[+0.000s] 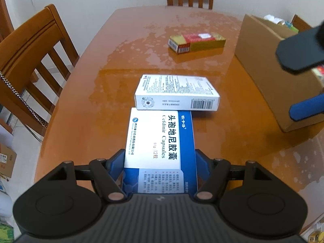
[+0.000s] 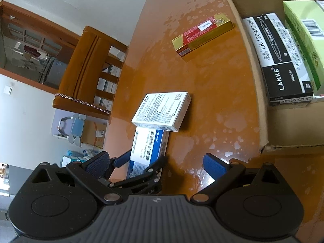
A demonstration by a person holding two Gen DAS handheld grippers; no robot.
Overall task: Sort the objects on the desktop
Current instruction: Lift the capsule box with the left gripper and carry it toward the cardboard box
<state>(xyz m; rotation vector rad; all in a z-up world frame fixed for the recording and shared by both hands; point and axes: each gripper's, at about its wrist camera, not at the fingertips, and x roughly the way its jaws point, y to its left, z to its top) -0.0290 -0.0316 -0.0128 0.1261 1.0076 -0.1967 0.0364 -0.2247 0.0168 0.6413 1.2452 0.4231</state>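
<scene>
Right, left wrist view first: my left gripper (image 1: 160, 168) pinches the blue-and-white box (image 1: 160, 141) across its width, blue pads against both long edges. Label reads "Cefdinir Capsules" plus large Chinese characters. The box's far end tucks under a white medicine box (image 1: 176, 93) with small print and a barcode on its near side; print too small to read. Further back on the orange table (image 1: 81, 111) lies a red-and-gold box (image 1: 197, 42), well apart from the other two. Cardboard carton (image 1: 261, 64) stands on the right. My right gripper's fingers (image 1: 303, 109) show at the right edge in front of it. Wooden chairs (image 1: 34, 54) stand left and at the far end.

Right wrist view: my right gripper (image 2: 160, 166) is spread wide, nothing between the pads, hanging above the table near the carton's (image 2: 261, 101) corner. Inside the carton: a black-and-white box (image 2: 281, 62) marked "LANKE" and "LK-120-MC-BK", touching a pale green box (image 2: 303, 38) with a barcode. Left gripper seen here too, clamped on the blue-and-white box (image 2: 149, 147), white medicine box (image 2: 162, 111) overlapping its far end. Red-and-gold box (image 2: 202, 34) lies beyond, near the carton.
</scene>
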